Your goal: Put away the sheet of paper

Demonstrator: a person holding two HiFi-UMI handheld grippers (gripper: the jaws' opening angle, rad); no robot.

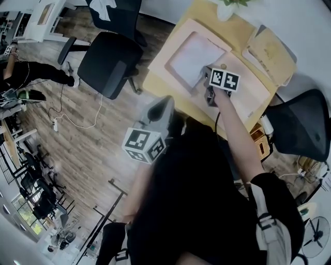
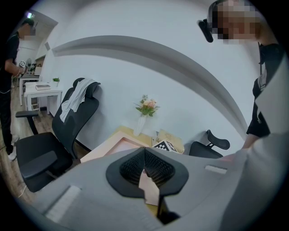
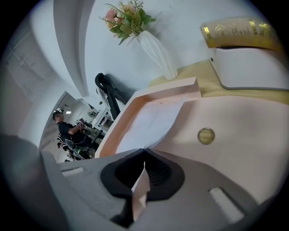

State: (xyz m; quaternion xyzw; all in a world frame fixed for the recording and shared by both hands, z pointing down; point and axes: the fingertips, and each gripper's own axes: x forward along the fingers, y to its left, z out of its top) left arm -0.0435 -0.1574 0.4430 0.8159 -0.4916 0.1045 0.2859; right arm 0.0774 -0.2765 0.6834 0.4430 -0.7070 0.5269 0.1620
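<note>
Soft even light, fisheye-warped edges

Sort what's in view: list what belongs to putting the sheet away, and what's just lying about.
In the job: sheet of paper, pinched by the shut right gripper; open pink folder it lies in.
Lying about: flower vase; black office chair; tan package; left gripper, shut and empty.

We see a white sheet (image 1: 195, 58); a pink folder (image 1: 253, 90); a yellow desk (image 1: 207, 15); a black chair (image 1: 108, 62); black-and-white squares on the cube (image 1: 140, 143).
</note>
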